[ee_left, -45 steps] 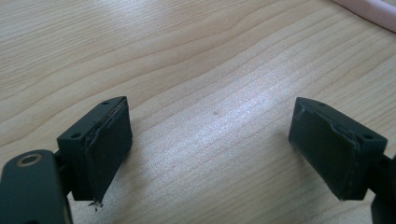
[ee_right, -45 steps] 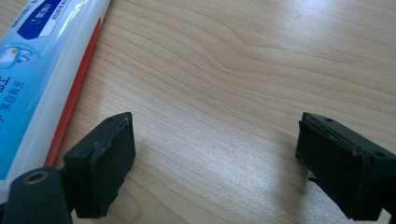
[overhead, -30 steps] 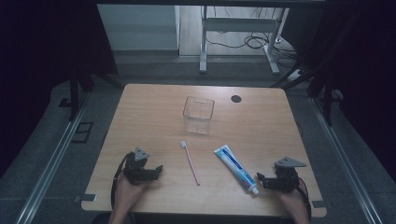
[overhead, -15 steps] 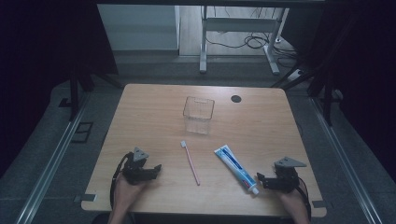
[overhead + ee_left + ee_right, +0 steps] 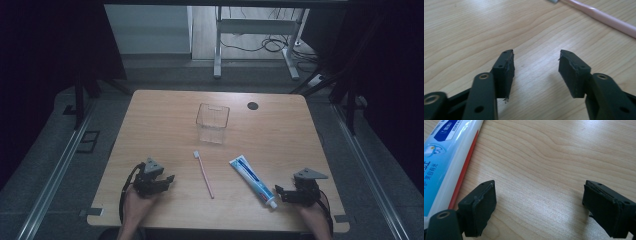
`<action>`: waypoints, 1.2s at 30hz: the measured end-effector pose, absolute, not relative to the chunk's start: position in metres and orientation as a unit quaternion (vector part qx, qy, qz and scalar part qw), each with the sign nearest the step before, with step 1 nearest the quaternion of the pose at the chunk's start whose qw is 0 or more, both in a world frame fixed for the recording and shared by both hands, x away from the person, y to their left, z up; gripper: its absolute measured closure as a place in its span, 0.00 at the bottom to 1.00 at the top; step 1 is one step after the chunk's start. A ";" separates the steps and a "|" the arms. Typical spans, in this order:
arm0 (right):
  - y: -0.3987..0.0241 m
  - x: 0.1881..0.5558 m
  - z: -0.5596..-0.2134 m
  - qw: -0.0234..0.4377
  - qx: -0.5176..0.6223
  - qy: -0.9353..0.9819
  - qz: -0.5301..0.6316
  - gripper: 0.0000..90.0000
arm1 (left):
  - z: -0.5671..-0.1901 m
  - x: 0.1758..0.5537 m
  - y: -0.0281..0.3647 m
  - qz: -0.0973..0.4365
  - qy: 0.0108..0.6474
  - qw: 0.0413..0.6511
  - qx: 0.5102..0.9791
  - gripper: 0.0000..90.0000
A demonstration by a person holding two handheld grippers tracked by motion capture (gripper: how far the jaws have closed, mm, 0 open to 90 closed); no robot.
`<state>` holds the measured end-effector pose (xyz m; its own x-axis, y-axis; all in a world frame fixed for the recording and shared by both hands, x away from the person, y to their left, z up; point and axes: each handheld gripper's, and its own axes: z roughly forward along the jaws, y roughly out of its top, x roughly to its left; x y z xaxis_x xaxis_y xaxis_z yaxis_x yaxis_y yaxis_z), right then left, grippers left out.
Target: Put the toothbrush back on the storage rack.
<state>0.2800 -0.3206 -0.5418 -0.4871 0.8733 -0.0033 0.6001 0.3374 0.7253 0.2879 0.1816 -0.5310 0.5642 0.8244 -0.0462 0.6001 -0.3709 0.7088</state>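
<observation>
My left gripper (image 5: 169,178) had just been closing, jaws half apart on bare wood; the right gripper (image 5: 276,191) gaped wide. The toothbrush (image 5: 204,173) lay lower centre (thin, flat): narrowed jaws might nudge it aside.

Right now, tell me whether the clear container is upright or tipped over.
Upright. The clear container stands on its base on the table, its open rim facing up.

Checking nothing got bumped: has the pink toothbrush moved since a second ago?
No. The toothbrush lies as before, between the clear container and the table's near edge.
</observation>
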 end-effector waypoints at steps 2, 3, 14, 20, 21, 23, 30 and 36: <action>-0.321 0.280 -0.542 0.201 0.465 0.793 0.340 0.13 | -0.529 0.287 0.179 0.157 0.433 0.354 0.814 0.62; -0.321 0.280 -0.542 0.201 0.465 0.793 0.340 0.13 | -0.529 0.287 0.179 0.157 0.433 0.354 0.814 0.65; -0.321 0.280 -0.542 0.201 0.466 0.792 0.339 0.13 | -0.521 0.285 0.170 0.143 0.406 0.372 0.822 0.92; -0.321 0.280 -0.542 0.201 0.466 0.792 0.339 0.13 | -0.521 0.286 0.162 0.123 0.386 0.377 0.833 0.99; -0.321 0.280 -0.542 0.201 0.466 0.792 0.339 0.13 | -0.521 0.286 0.160 0.122 0.384 0.376 0.834 0.99; -0.321 0.280 -0.542 0.201 0.466 0.792 0.339 0.13 | -0.520 0.286 0.157 0.120 0.378 0.377 0.837 0.99; -0.321 0.280 -0.542 0.201 0.466 0.792 0.339 0.13 | -0.517 0.287 0.148 0.110 0.369 0.386 0.838 1.00; -0.321 0.280 -0.542 0.201 0.466 0.792 0.339 0.13 | -0.515 0.289 0.136 0.098 0.361 0.397 0.838 0.99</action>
<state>0.2799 -0.3206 -0.5417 -0.4860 0.8740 -0.0022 0.6015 0.3363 0.7246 0.2887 0.1360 -0.5154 0.7203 0.6829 -0.1216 0.5268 -0.4247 0.7363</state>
